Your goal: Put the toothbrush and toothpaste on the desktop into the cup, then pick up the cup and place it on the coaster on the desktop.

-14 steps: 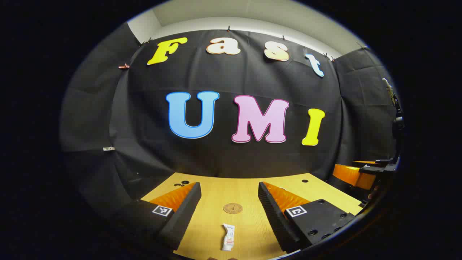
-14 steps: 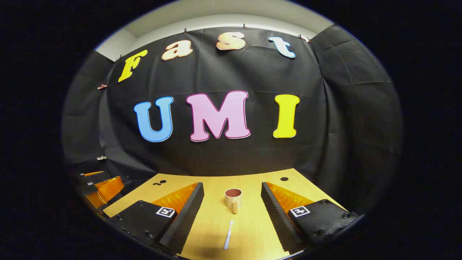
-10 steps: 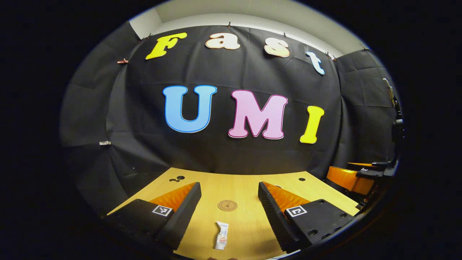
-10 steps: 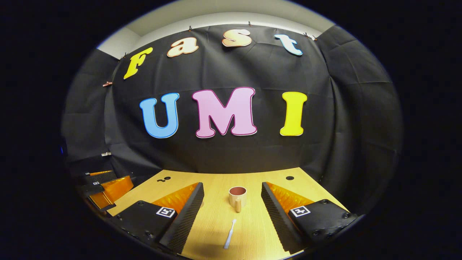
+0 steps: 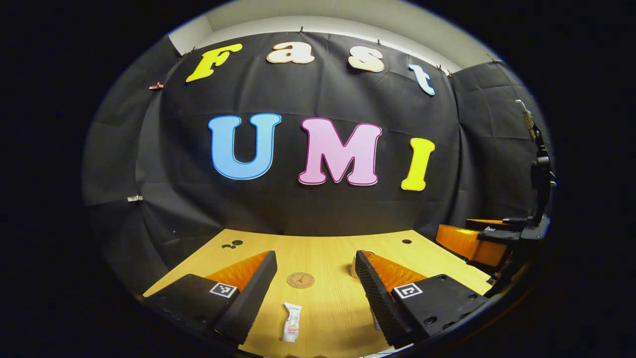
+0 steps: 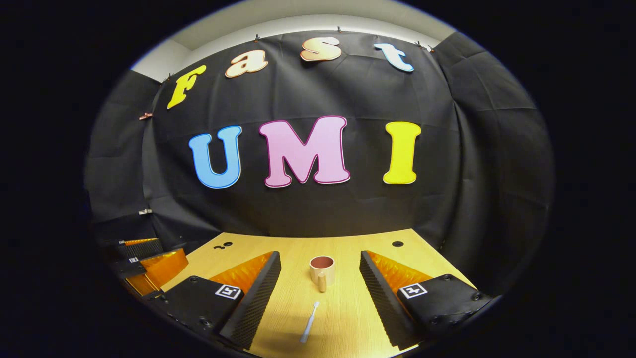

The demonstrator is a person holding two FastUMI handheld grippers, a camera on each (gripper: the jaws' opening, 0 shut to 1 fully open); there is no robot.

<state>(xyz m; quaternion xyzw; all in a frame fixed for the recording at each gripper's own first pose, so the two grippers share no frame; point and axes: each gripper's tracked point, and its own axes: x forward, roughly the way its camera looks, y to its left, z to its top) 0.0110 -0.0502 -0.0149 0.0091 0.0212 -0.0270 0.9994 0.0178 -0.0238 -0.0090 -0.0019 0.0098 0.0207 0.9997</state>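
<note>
Toothpaste [image 5: 291, 322] lay flat on the worktop [image 5: 328, 248], cap end toward the camera, between the fingers of the left gripper [image 5: 314, 271] but touching neither. Fingers stood wide apart, nothing held. Coaster [image 5: 300, 280] sat just beyond the tube, bare. Lining the tube up in the gap reads as preparation for a grasp, not yet begun.

In the right gripper view, toothbrush [image 6: 309, 322] lay flat, head pointing away toward the cup [image 6: 321, 270]. Cup stood upright just past the brush, handle facing the camera, apparently empty. Right gripper [image 6: 320, 271] likewise spread open and empty, framing brush and cup in one line. That arrangement probably suits a short carry from brush to cup.

A sliver of the cup's rim showed behind the left gripper's right-hand finger in the left gripper view, so cup and coaster stood near each other. Each gripper appeared at the edge of the other's view, well apart.

Judgement: task at its very start; both items outside the cup, cup off the coaster. Thin flat brush may be hard to pinch off the wood.
</note>
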